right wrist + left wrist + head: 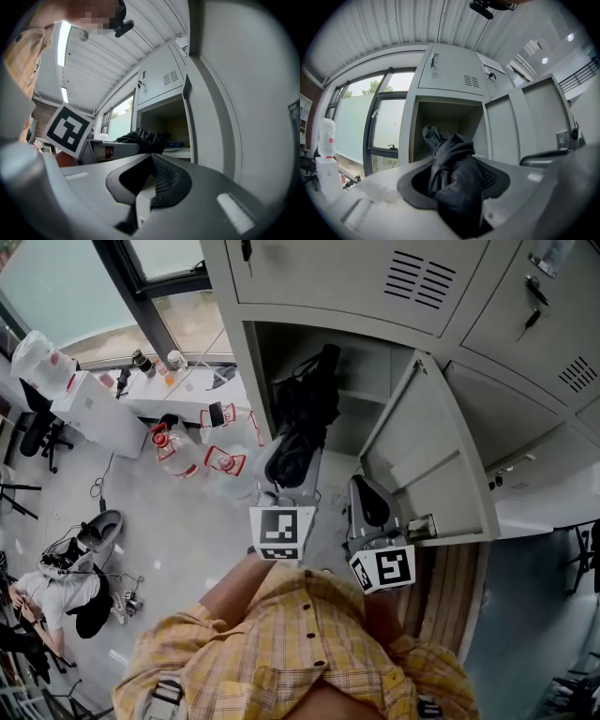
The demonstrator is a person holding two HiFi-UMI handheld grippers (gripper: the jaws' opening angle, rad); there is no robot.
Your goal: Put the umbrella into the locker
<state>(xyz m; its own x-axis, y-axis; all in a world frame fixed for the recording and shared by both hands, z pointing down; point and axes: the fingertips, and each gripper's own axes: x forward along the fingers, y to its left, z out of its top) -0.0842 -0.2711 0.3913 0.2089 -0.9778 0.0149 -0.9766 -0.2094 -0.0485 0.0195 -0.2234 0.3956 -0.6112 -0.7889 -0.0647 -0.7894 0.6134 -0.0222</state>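
black folded umbrella (305, 418) isn't stowed yet. head view has it up at the mouth of the open locker (375, 381), clamped in the left gripper (289, 465). left gripper view: fabric bunched tight between its jaws, compartment dead ahead. right gripper view: right gripper (149, 176) pinched closed on nothing, umbrella out past its tips, not touching.

We lose the lower end of the umbrella (452, 154) where it sinks between the jaws of the left gripper (457, 180). It hides part of the locker (440, 112) behind it. The small things (178, 144) on the shelf (180, 151) are too small to name.
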